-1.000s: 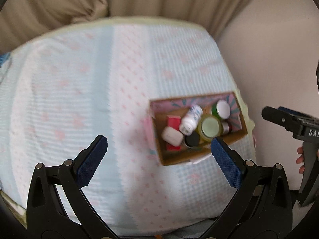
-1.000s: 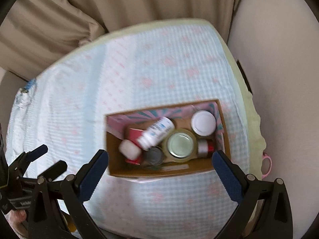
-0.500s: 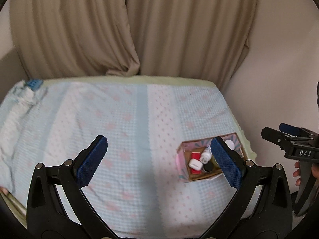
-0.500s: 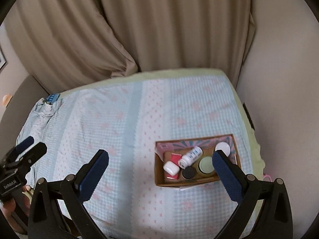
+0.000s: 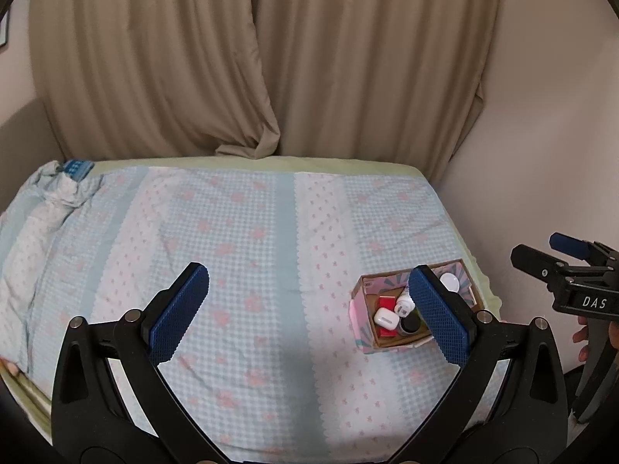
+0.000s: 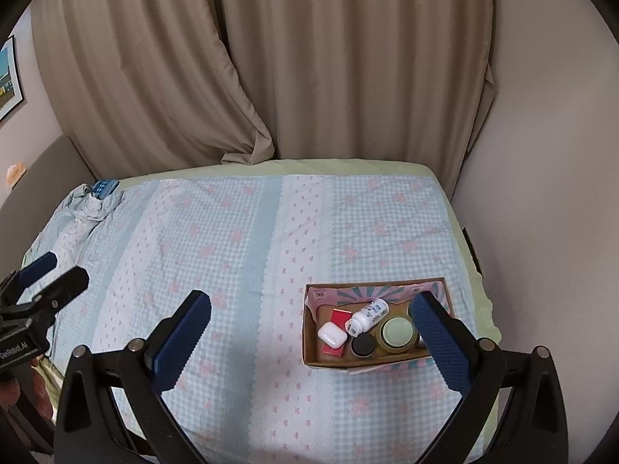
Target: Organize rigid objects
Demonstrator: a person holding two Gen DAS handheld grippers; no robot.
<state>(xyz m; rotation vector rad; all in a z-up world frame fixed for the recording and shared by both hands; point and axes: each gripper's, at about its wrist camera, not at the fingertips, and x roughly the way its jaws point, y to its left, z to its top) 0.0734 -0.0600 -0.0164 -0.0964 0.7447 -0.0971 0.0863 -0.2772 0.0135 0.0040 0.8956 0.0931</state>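
A cardboard box with pink patterned flaps stands on the bed near its right front corner; it also shows in the left wrist view. Inside lie a white bottle, a white earbud case, a red item, a black-capped jar and a pale green lidded jar. My left gripper is open and empty, held back above the bed. My right gripper is open and empty, above and in front of the box.
The bed has a light blue checked cover with pink flowers, bunched at the far left. Beige curtains hang behind. A wall runs close along the right side.
Both grippers have pulled up and back from the box, so the whole bed and the curtains have come into view. The box and its contents have not moved.
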